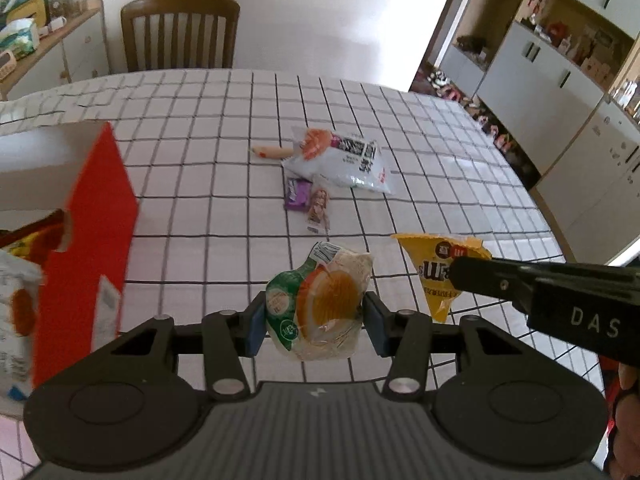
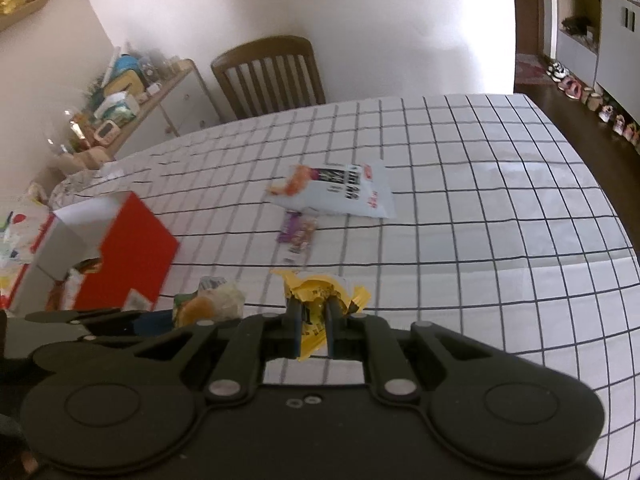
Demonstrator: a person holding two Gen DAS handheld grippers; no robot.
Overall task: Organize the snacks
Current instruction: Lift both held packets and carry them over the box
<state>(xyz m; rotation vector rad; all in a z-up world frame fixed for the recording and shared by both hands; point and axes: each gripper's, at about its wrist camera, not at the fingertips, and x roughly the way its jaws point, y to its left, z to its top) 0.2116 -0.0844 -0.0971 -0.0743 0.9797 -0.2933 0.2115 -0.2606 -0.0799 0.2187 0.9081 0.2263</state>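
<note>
Your left gripper (image 1: 316,322) clamps green-orange snack pack (image 1: 320,304); your right gripper (image 2: 314,330) pinches yellow candy bag (image 2: 320,300). Both packs held above table. Red box (image 1: 88,232) sits left of both grippers, nearer your left one; its open top faces up.

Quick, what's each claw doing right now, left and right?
Left claw: closed on the green and orange snack pack.
Right claw: closed on the yellow candy bag.

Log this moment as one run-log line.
left gripper: shut on green snack pack | right gripper: shut on yellow candy bag | red box: open | table: four snacks left
</note>
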